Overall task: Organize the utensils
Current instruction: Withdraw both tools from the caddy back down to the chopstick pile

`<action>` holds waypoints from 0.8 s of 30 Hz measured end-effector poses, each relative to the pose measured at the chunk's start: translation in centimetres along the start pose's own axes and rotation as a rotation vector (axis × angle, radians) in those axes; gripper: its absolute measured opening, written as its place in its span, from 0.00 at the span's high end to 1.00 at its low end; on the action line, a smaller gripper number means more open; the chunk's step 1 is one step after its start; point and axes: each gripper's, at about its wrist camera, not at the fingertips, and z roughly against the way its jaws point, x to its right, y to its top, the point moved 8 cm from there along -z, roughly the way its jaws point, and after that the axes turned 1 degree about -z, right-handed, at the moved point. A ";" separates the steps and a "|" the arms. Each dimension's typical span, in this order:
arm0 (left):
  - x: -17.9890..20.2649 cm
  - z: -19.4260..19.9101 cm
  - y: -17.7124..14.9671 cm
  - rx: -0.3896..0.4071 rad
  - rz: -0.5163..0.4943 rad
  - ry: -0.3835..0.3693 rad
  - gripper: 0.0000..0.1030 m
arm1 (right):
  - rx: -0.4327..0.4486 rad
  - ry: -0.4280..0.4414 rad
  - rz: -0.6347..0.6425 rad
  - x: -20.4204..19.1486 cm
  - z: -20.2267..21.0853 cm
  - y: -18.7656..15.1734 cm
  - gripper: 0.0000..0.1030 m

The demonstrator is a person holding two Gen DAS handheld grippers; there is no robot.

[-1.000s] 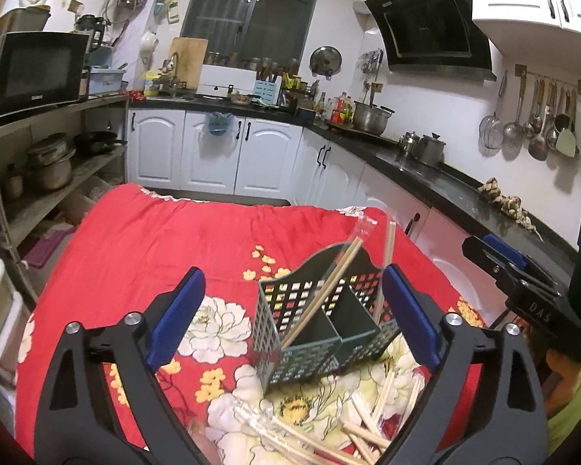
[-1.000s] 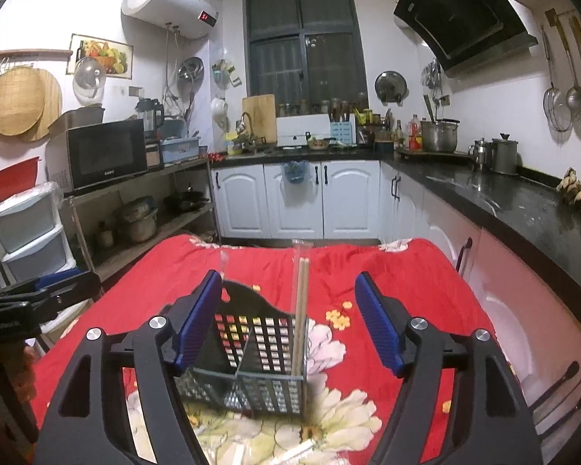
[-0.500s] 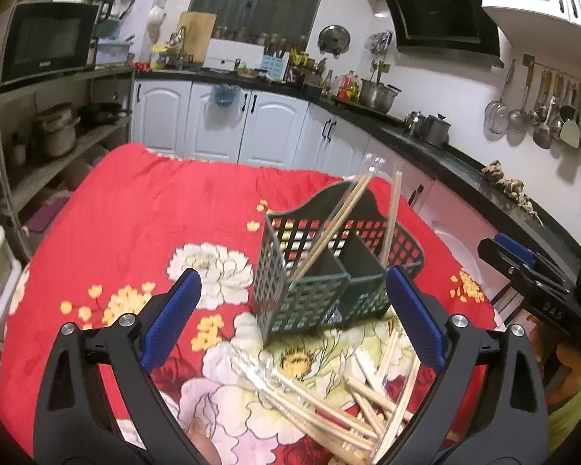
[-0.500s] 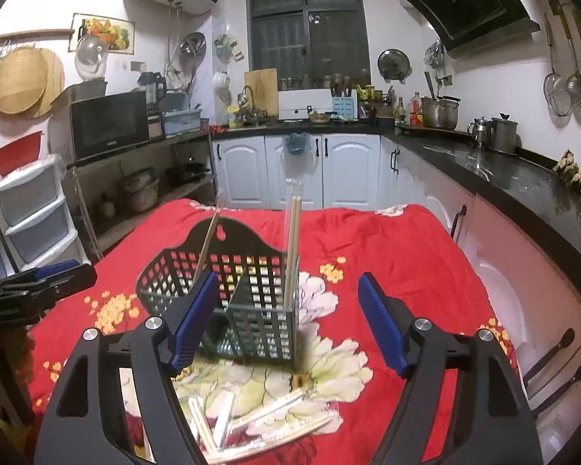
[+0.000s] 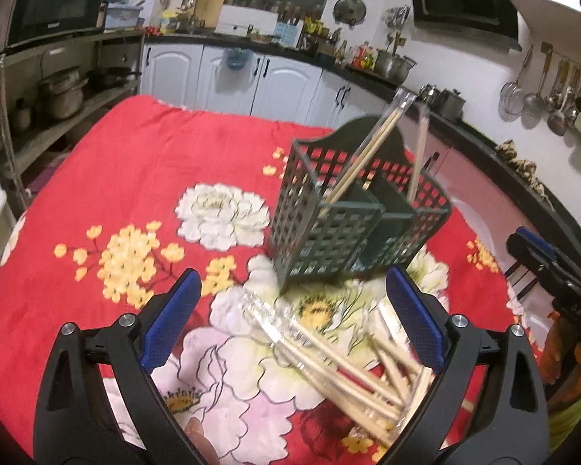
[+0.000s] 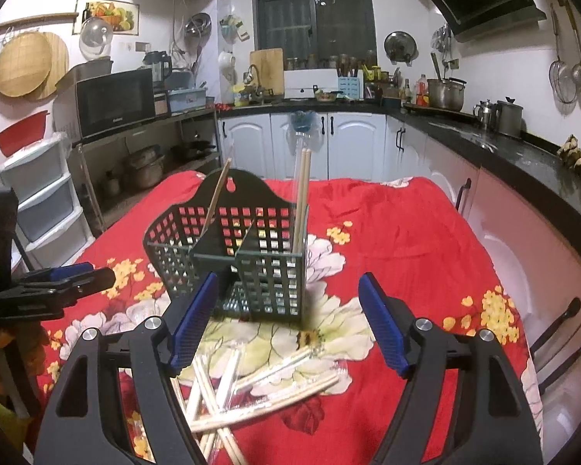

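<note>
A dark green lattice utensil basket [image 5: 352, 213] stands on the red floral tablecloth [image 5: 135, 178], seen also in the right wrist view [image 6: 232, 263]. Wrapped chopsticks [image 5: 372, 147] lean in its compartments. A loose pile of wrapped chopsticks [image 5: 352, 368] lies in front of the basket; it also shows in the right wrist view [image 6: 251, 383]. My left gripper [image 5: 294, 321] is open and empty above the pile. My right gripper [image 6: 286, 321] is open and empty, above the pile, just in front of the basket.
White cabinets [image 6: 298, 143] and a black counter [image 6: 503, 147] run along the back and right. A shelf with a microwave [image 6: 116, 100] and pots stands to the left. Drawer units [image 6: 38, 193] sit near the table's left edge.
Both grippers have tilted down and lowered towards the table, so the chopstick pile has come into view between their fingers. Both stay open. The basket has not moved.
</note>
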 end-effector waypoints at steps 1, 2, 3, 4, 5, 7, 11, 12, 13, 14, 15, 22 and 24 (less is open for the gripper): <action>-0.2 -0.3 -0.5 -0.017 0.008 0.001 0.14 | -0.007 0.000 -0.001 0.0 -0.1 -0.2 0.30; -0.4 -0.5 -0.8 -0.027 0.014 0.001 0.16 | -0.018 -0.002 -0.003 0.1 -0.2 -0.6 0.30; -0.5 -0.8 -1.2 -0.041 0.020 -0.002 0.20 | -0.025 -0.004 -0.005 0.2 -0.3 -0.9 0.30; -0.6 -1.0 -1.5 -0.052 0.024 -0.004 0.22 | -0.034 -0.007 -0.009 0.3 -0.3 -1.3 0.30; -0.7 -1.3 -2.0 -0.069 0.029 -0.007 0.26 | -0.044 -0.009 -0.014 0.5 -0.4 -1.6 0.30; -0.9 -1.7 -2.7 -0.091 0.040 -0.015 0.33 | -0.059 -0.014 -0.022 0.8 -0.5 -2.2 0.30; -1.0 -2.3 -3.9 -0.128 0.060 -0.036 0.43 | -0.098 -0.031 -0.044 1.6 -0.8 -3.6 0.30; -0.9 -2.4 -4.0 -0.135 0.065 -0.043 0.45 | -0.107 -0.033 -0.048 1.8 -0.9 -4.0 0.30; -1.0 -2.6 -4.3 -0.146 0.073 -0.051 0.46 | -0.117 -0.036 -0.053 2.0 -1.1 -4.4 0.30; -1.0 -2.8 -4.6 -0.158 0.082 -0.056 0.48 | -0.132 -0.039 -0.059 2.2 -1.3 -4.8 0.30; -1.1 -2.9 -4.8 -0.163 0.085 -0.057 0.49 | -0.143 -0.042 -0.063 2.4 -1.5 -5.2 0.30; -1.4 -3.7 -6.0 -0.209 0.120 -0.081 0.60 | -0.204 -0.045 -0.088 3.0 -2.8 -7.0 0.30; -1.5 -3.9 -6.2 -0.216 0.128 -0.086 0.65 | -0.215 -0.046 -0.088 3.0 -3.1 -7.3 0.30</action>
